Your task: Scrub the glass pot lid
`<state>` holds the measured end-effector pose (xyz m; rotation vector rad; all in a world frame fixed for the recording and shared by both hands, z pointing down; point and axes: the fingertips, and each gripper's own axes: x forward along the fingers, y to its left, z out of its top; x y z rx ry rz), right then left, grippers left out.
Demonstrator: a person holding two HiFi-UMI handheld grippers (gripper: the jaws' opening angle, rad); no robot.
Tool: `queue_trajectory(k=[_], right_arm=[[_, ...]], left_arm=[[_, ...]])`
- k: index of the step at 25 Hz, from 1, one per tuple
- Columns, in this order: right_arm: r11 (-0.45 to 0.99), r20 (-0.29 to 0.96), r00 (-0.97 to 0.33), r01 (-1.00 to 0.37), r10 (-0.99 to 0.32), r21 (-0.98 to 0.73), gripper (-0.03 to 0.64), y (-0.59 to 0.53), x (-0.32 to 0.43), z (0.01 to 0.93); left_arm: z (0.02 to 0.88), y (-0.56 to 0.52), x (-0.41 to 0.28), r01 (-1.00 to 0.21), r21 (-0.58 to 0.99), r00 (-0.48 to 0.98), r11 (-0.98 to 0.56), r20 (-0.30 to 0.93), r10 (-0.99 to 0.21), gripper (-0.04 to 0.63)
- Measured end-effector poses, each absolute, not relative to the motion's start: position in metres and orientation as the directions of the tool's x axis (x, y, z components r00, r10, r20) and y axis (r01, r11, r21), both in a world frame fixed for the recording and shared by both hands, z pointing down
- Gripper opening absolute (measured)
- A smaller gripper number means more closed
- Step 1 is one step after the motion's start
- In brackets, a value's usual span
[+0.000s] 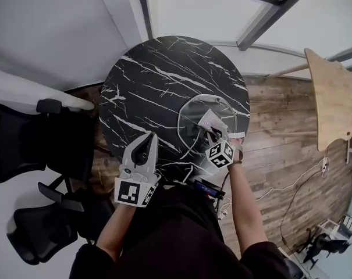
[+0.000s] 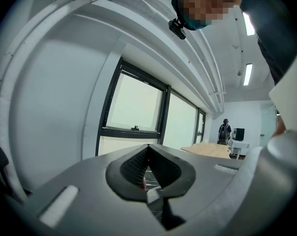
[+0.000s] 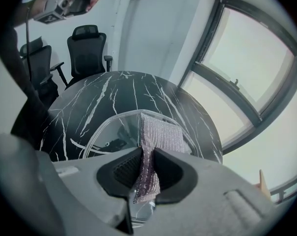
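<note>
Right gripper view shows your right tongs (image 3: 144, 167) clamped on a silvery mesh scrubbing cloth (image 3: 160, 132). It drapes over the round clear glass pot lid (image 3: 106, 132), which lies flat on the black marbled tabletop (image 3: 114, 92). Your left tongs (image 2: 148, 156) are closed and empty. Press the cloth flat, rub in circles, and steady the rim. No legible writing shows.
</note>
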<state>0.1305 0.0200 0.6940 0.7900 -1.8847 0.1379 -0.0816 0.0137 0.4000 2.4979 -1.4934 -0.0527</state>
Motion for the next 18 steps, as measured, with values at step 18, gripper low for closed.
queue_trajectory(k=[18], right_arm=[[0.761,0.862,-0.261,-0.617,-0.436,0.198,0.071,0.046,0.113,0.696]], left_arm=[[0.398,0.027,-0.094,-0.860,0.219,0.485,-0.460,0.073,-0.872,0.003]])
